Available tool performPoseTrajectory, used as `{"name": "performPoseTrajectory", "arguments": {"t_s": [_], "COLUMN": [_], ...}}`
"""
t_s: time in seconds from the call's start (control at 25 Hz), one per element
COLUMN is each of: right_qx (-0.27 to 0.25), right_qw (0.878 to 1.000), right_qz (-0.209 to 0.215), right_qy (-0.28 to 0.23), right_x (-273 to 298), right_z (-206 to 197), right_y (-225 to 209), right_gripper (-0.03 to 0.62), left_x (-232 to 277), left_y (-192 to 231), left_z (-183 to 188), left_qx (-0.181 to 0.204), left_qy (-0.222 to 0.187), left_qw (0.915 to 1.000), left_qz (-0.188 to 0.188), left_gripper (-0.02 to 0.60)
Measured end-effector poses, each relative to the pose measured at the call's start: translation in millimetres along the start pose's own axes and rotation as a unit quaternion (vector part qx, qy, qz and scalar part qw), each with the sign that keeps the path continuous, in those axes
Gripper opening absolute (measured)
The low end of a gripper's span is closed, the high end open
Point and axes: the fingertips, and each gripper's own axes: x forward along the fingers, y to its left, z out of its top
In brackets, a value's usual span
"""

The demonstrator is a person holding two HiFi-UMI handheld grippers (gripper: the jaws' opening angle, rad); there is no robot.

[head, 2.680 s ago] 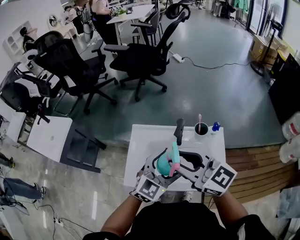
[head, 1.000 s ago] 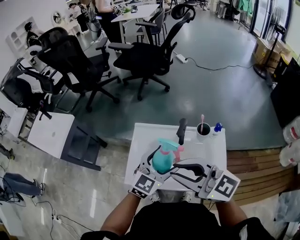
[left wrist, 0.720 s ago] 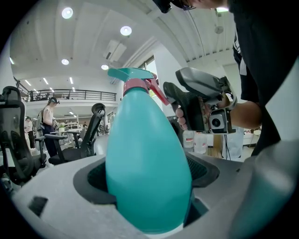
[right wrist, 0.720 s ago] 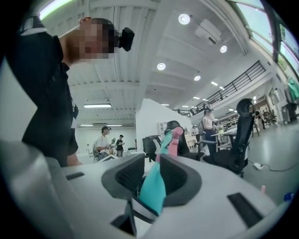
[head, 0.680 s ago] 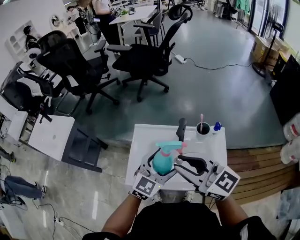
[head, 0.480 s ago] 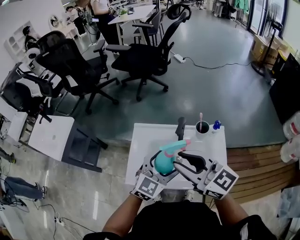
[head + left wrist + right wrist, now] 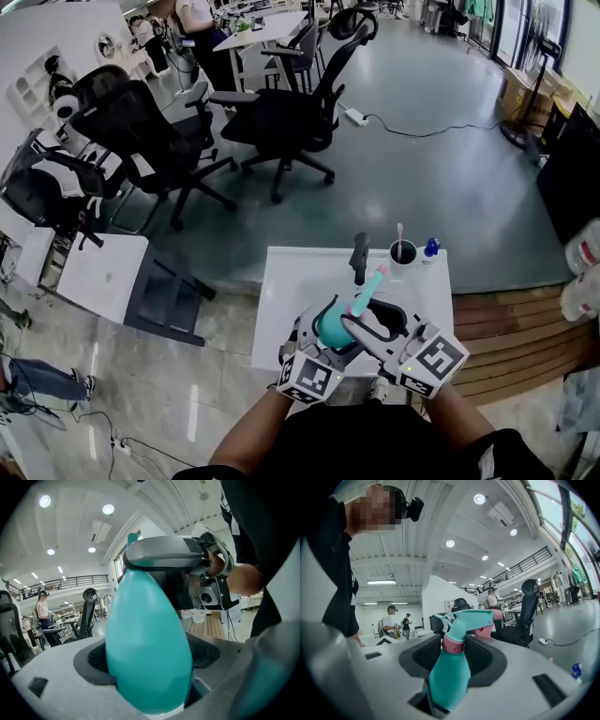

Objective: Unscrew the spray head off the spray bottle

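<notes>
The teal spray bottle (image 7: 330, 326) is held tilted above the table's near edge, its teal spray head (image 7: 371, 285) pointing up and away to the right. My left gripper (image 7: 323, 334) is shut on the bottle's round body (image 7: 147, 644), which fills the left gripper view. My right gripper (image 7: 362, 322) reaches in from the right around the neck. In the right gripper view the pink collar (image 7: 453, 644) sits between the right gripper's (image 7: 453, 651) jaws, which are opening, with gaps showing on both sides. The spray head (image 7: 469, 618) and its pink trigger (image 7: 493, 616) stick out beyond them.
The small white table (image 7: 291, 281) carries a black cup (image 7: 402, 256) with a pink toothbrush, a small blue bottle (image 7: 430, 250) and a black upright object (image 7: 358, 259) at its far edge. Office chairs (image 7: 281, 112) stand beyond it. A wooden platform (image 7: 511, 328) lies to the right.
The bottle has tipped, and its spray head has swung from lying sideways to pointing up and away. The right gripper's jaws have widened around the neck. Both grippers drew slightly nearer to the person.
</notes>
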Motion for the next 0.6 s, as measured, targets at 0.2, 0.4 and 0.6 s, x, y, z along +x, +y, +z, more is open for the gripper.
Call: {"name": "performPoseTrajectory", "arguments": {"t_s": [0.2, 0.4, 0.6], "right_qx": [0.007, 0.006, -0.003], "right_qw": [1.000, 1.000, 1.000], "right_qz": [0.008, 0.016, 0.017], "right_qy": [-0.004, -0.012, -0.026], "right_x": [4, 5, 5], "right_z": [0, 3, 11], "right_y": [1, 4, 4], "right_gripper": [0.155, 0.153, 0.152], "left_x": [-2, -8, -13], "left_y": [1, 1, 7], "left_z": [-2, -4, -9], "left_qx": [-0.007, -0.007, -0.016], "left_qy": [-0.003, -0.006, -0.006], "left_qw": [1.0000, 1.0000, 0.9998], "left_qz": [0.000, 0.000, 0.005], "left_gripper": [0.465, 0.465, 0.465]}}
